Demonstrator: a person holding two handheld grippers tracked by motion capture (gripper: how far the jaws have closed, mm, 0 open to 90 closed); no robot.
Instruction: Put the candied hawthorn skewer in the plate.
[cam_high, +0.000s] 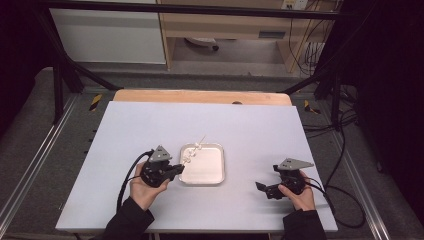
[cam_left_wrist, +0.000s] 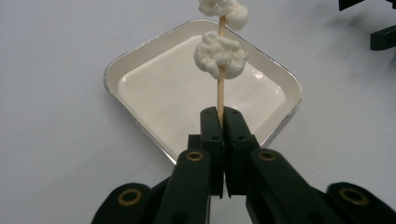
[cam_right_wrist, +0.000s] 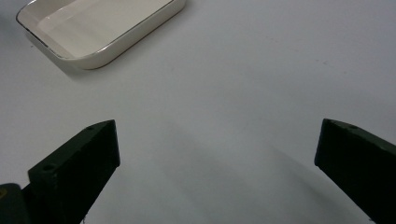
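A thin wooden skewer (cam_left_wrist: 220, 95) carries two white fluffy lumps (cam_left_wrist: 220, 55), like marshmallows, threaded on it. My left gripper (cam_left_wrist: 220, 117) is shut on the skewer's lower end and holds it up over a square white tray (cam_left_wrist: 140, 114). In the high view the left gripper (cam_high: 176, 169) sits at the tray's (cam_high: 216, 165) left edge, with the skewer (cam_high: 195, 148) slanting up and to the right over the tray's far left corner. My right gripper (cam_high: 261, 188) stands open above the bare table, to the right of the tray (cam_right_wrist: 116, 44), with nothing between its jaws (cam_right_wrist: 217, 154).
The white table top (cam_high: 150, 125) lies around the tray. A wooden strip (cam_high: 200, 96) runs along its far edge. Black frame posts and cables (cam_high: 345, 150) stand past the right side. The right gripper's tips (cam_left_wrist: 373, 23) show at the top right of the left gripper view.
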